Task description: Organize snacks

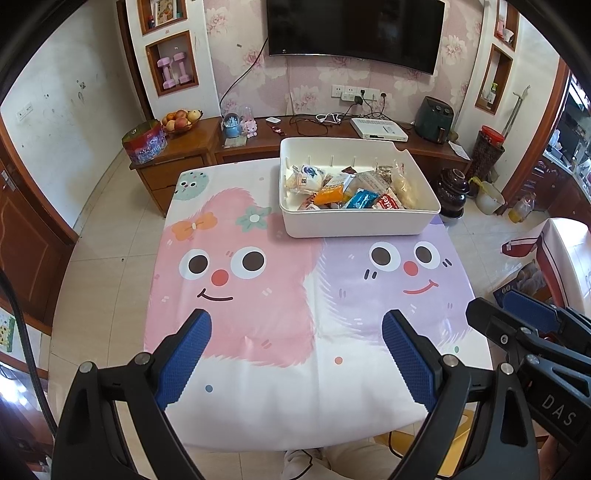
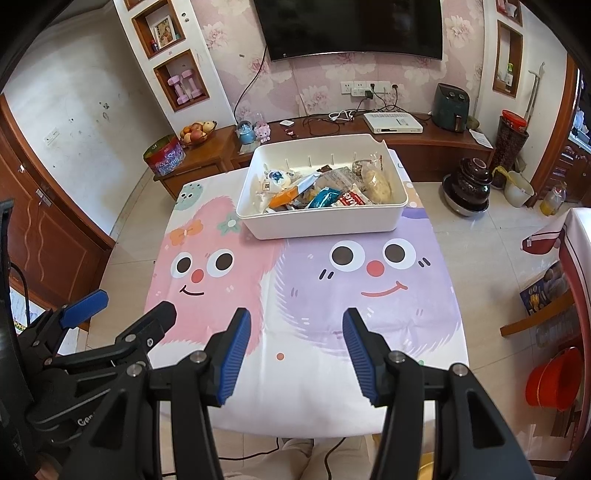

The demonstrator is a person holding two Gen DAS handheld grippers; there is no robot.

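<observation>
Both claws are hovering over the near edge of the tabletop (image 1: pixel 236 332), angled downward. Left claw (image 1: pixel 297 354) is standing with its fingers wide apart and nothing between them; right claw (image 2: pixel 297 354) is likewise standing apart and empty, its blue pads (image 2: pixel 236 354) clear of any object.

Snacks (image 1: pixel 354 188) are all lying inside the white storage bin (image 1: pixel 354 225) at the far side of the tabletop, well apart from both claws. Among them an orange packet (image 1: pixel 328 194), a blue packet (image 1: pixel 364 199) and a red-and-white wrapper (image 1: pixel 389 202) are showing, heaped loosely rather than sorted. No snack is lying loose on the cartoon tablecloth. Judged from this, gathering appears complete or nearly so; whether further arranging inside the bin is intended cannot be told.

Beyond the tabletop, a wooden cabinet (image 1: pixel 177 162) is carrying a fruit bowl (image 1: pixel 181 120), and a television (image 1: pixel 354 33) is hanging on the wall. Nothing is standing between the claws and the bin.
</observation>
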